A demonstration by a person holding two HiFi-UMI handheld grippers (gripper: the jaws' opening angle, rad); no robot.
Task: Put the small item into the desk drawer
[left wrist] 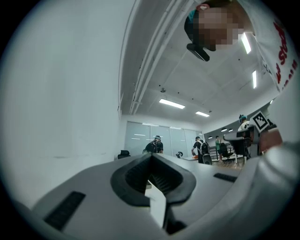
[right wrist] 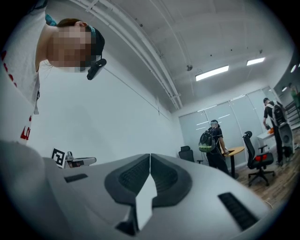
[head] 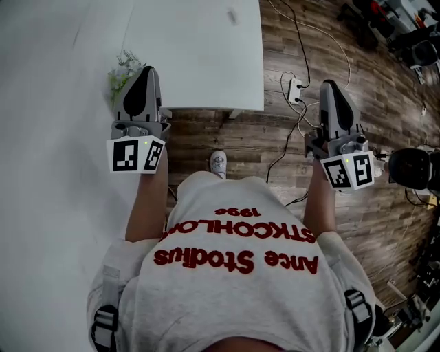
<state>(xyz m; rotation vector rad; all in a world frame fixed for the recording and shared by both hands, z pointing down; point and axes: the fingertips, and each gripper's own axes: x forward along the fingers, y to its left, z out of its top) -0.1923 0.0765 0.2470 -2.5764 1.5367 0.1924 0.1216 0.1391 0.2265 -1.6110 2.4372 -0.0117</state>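
Grey T-shirt point(head: 234, 289) with red lettering fills the bottom of the head view, and both forearms reach forward from it. The left claw point(head: 146, 70) is held over the near edge of a white worktop point(head: 199, 55), just beside a small bunch of pale flowers point(head: 122, 71). In the left gripper view its jaws meet at the tips point(left wrist: 151, 155) with nothing between them. The right claw point(head: 331, 84) hangs over the wooden floor point(head: 385, 137), well apart from the worktop and near a white power strip point(head: 296, 90) with trailing cables. Its jaws are pressed together point(right wrist: 150, 155) and hold nothing. A small grey thing point(head: 232, 15) lies on the far part of the worktop, too blurred to name; whether it is the small item I cannot tell. The drawer shows in no view. One shoe point(head: 218, 162) stands on the floor between the arms.
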